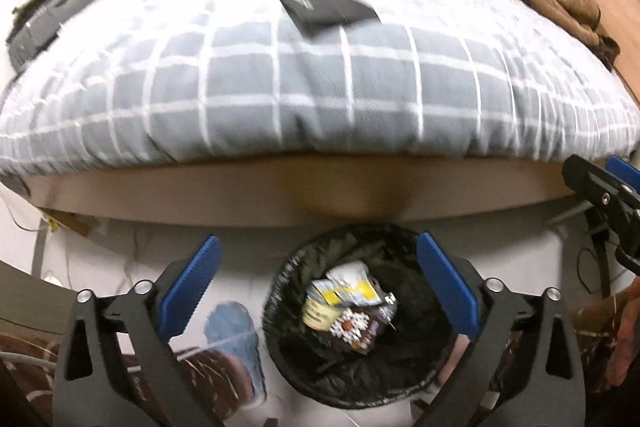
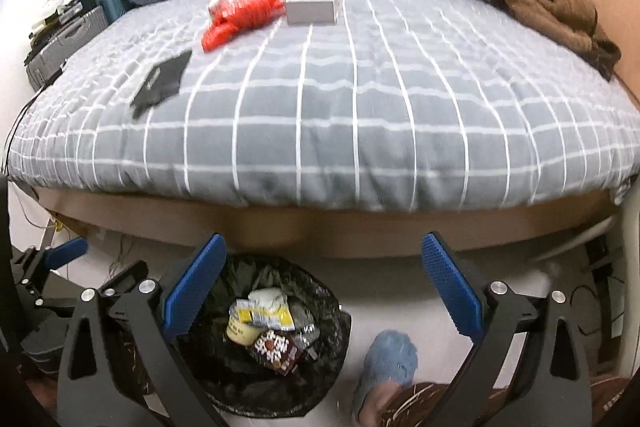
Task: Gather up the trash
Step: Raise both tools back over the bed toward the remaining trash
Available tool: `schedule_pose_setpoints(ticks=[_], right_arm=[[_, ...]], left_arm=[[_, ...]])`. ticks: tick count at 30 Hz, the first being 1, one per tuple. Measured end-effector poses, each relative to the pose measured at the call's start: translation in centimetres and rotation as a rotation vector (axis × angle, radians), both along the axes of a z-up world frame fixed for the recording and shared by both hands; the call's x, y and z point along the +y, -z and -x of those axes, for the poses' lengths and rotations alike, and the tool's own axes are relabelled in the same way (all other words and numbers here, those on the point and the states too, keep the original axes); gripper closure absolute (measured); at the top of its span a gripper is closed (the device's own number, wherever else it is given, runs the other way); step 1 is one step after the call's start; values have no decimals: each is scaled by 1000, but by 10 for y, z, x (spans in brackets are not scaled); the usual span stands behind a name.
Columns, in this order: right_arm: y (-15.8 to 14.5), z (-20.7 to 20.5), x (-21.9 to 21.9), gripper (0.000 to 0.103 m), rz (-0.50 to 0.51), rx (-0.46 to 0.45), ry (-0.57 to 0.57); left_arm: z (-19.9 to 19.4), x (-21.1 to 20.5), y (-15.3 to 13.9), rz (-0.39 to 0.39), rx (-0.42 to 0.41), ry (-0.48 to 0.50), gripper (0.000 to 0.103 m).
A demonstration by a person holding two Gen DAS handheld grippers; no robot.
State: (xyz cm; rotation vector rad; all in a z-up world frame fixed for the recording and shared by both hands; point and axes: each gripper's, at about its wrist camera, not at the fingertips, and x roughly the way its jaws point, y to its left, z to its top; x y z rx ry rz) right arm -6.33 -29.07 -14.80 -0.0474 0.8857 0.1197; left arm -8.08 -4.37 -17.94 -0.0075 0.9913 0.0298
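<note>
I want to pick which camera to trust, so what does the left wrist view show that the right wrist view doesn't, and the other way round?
Only the left wrist view shows the left gripper head-on, open and empty, directly above the trash bin. Only the right wrist view shows the right gripper head-on, open and empty, with the bin offset toward its left finger. Both show the bed with a red wrapper, a grey box and a black flat item on it, wrappers inside the bin, and a blue slipper on the floor.

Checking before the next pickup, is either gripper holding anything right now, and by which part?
Nothing is held: the left gripper and right gripper both have empty, wide-open jaws.
</note>
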Motion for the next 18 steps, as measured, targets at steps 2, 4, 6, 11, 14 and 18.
schedule_pose_setpoints(ticks=[2, 4, 6, 11, 14, 18], right_arm=[[-6, -3, 2, 9, 14, -23, -4], [-14, -6, 4, 9, 20, -43, -4], [-23, -11, 4, 9, 15, -59, -4], [-40, -23, 6, 9, 17, -95, -20], [-47, -36, 9, 9, 9, -106, -27], [-56, -56, 11, 9, 10, -121, -34]], left_arm=[[-6, 5, -13, -2, -24, -16, 6], [-14, 8, -23, -2, -40, -32, 6], [-23, 11, -31, -4, -48, -46, 6], [-48, 15, -55, -14, -111, -84, 6], [-70, 12, -65, -23, -138, -86, 6], [-99, 8, -68, -15, -140, -91, 6]])
